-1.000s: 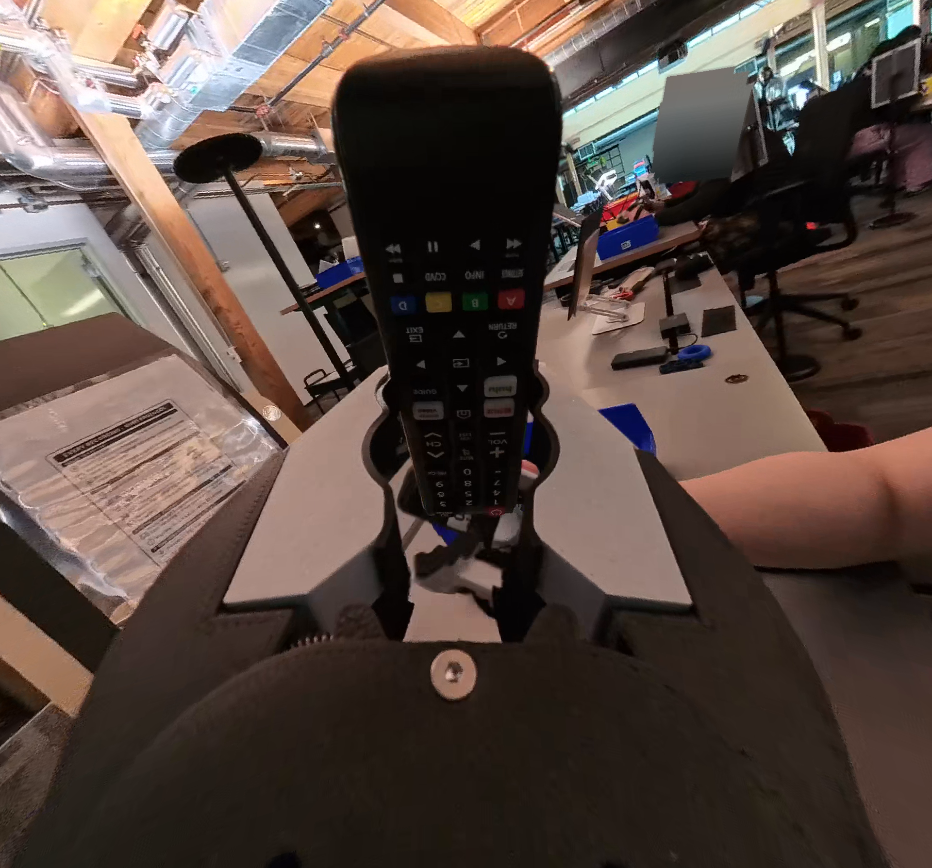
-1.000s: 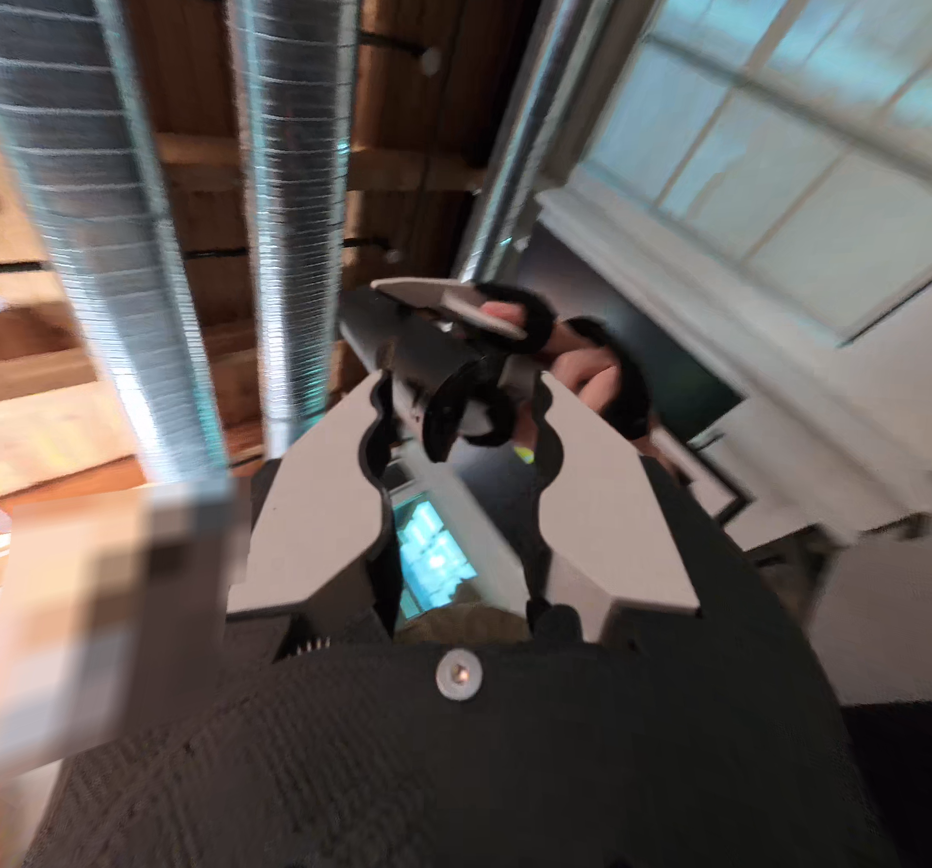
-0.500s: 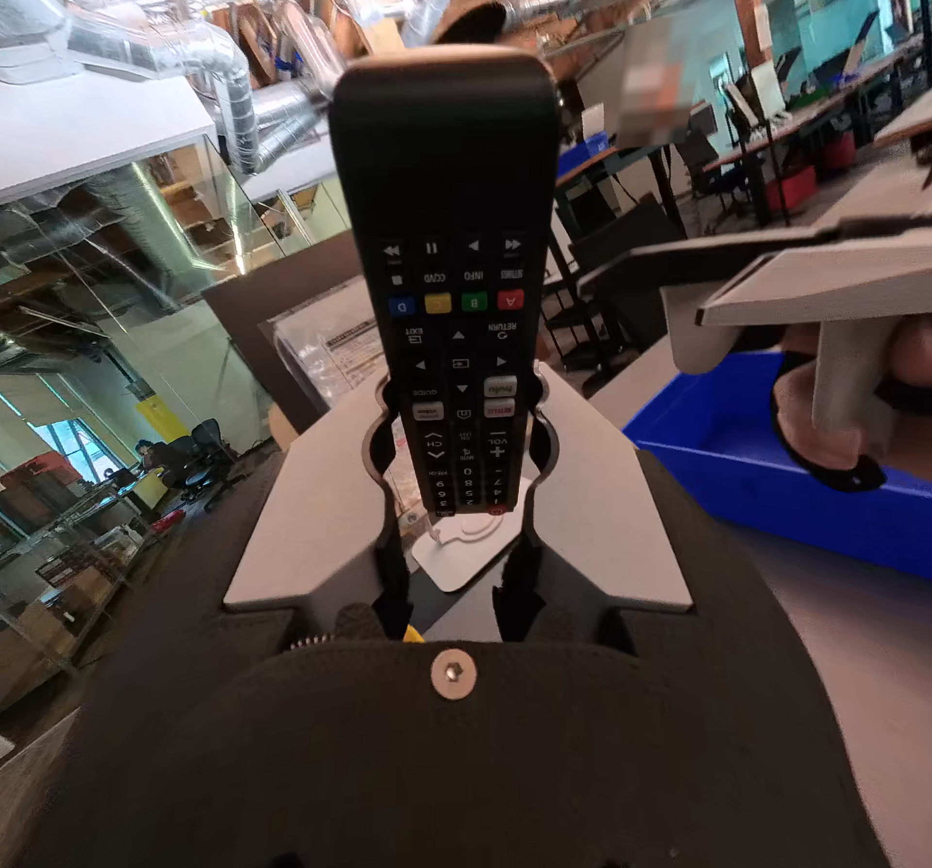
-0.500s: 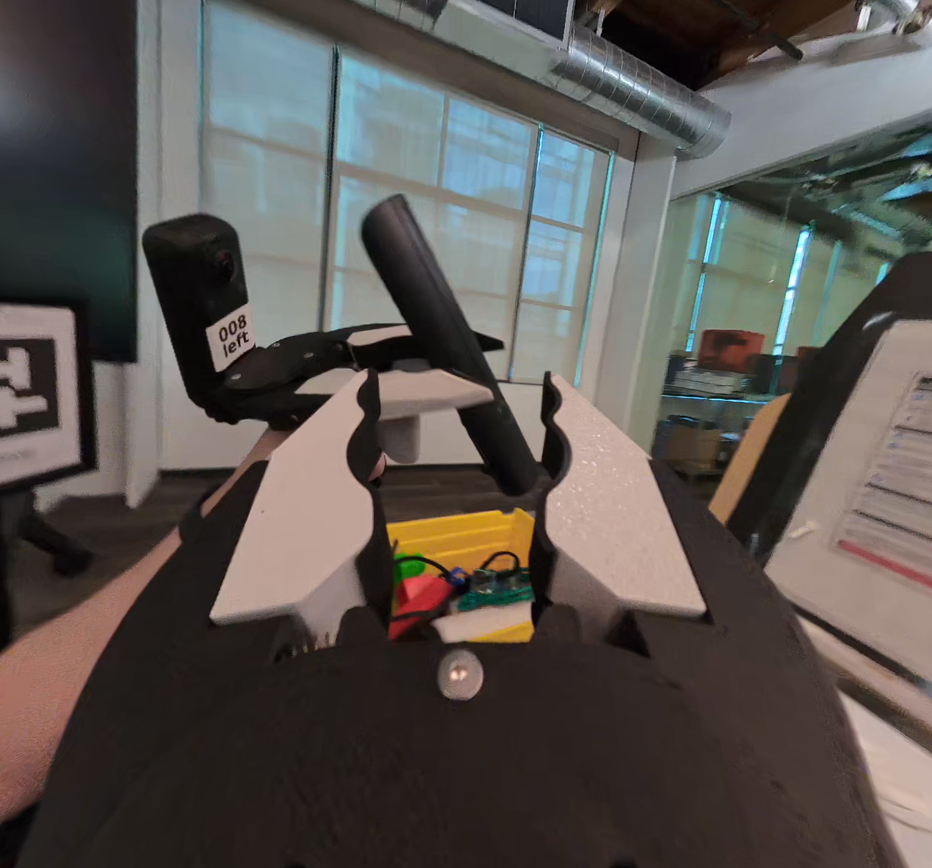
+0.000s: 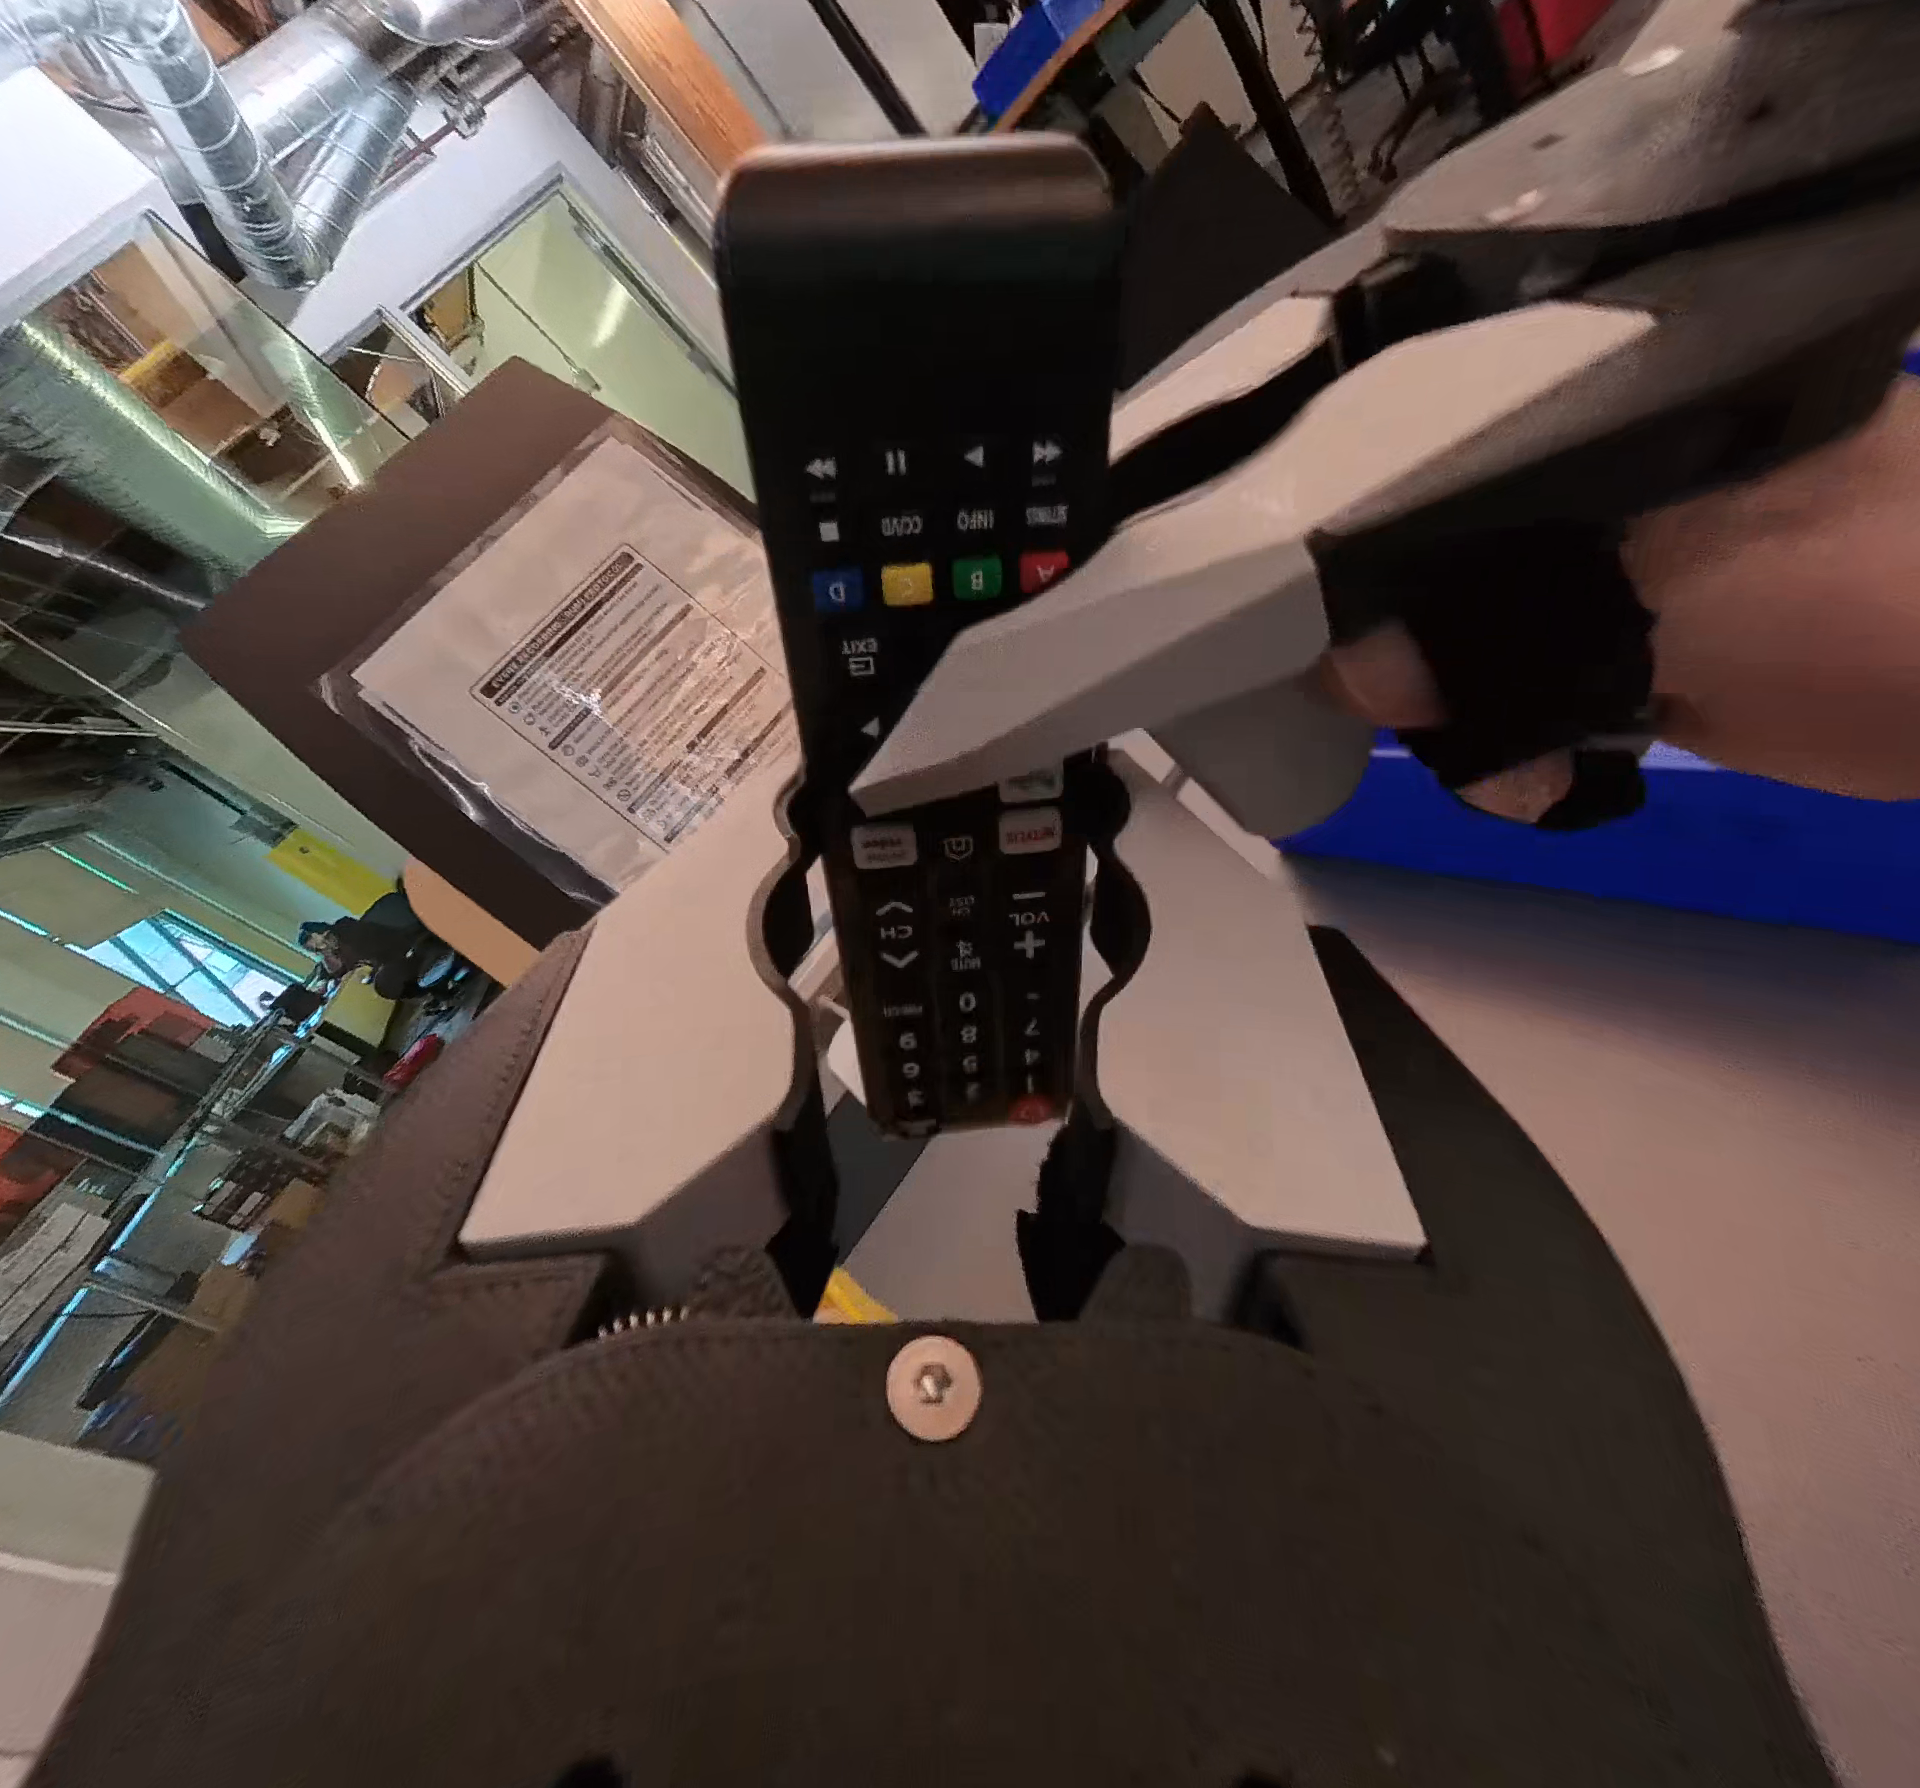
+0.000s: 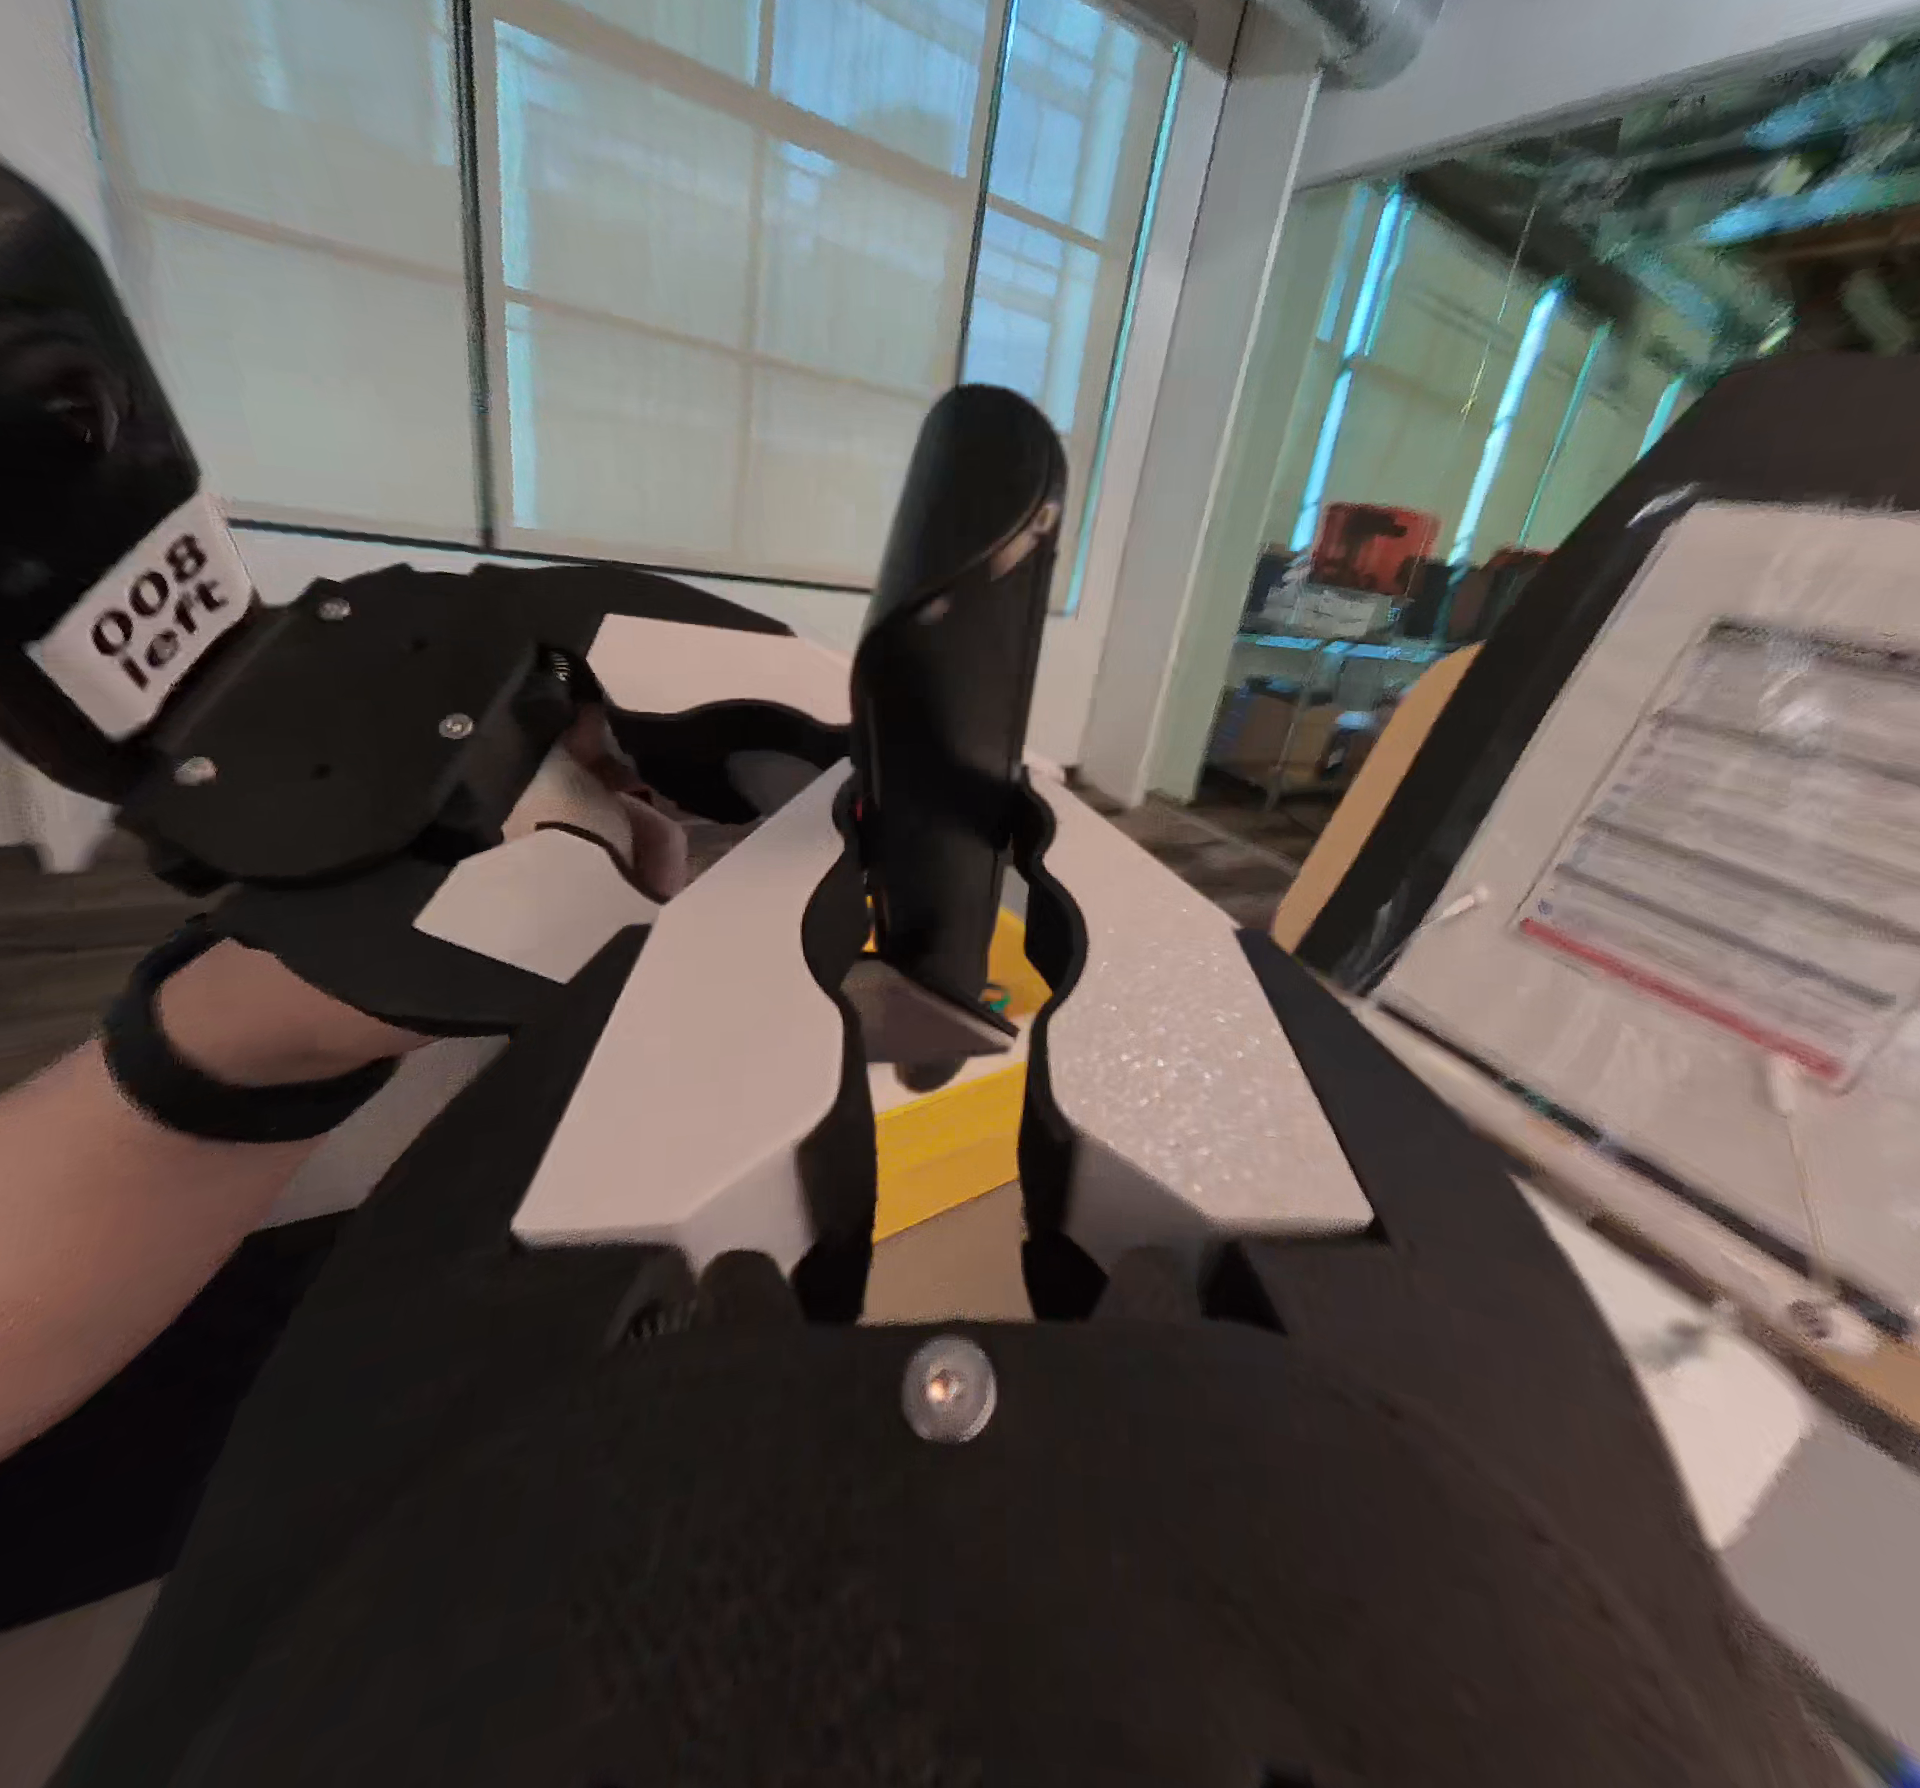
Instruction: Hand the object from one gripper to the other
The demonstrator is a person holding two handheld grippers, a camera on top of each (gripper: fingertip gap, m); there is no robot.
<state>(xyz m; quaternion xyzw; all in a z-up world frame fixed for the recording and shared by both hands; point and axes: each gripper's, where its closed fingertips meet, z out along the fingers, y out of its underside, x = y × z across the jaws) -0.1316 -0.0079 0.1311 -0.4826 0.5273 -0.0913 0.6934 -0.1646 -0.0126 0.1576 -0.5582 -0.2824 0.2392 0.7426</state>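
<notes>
Two tools: left tool (image 5: 940,949) and right tool (image 6: 940,881) both clamp one black remote (image 5: 925,533)

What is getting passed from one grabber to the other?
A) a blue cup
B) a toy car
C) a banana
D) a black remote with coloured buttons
D: the black remote, with its row of blue, yellow, green and red buttons, stands between the fingers of the left gripper, and the right gripper has come around it too.
</notes>
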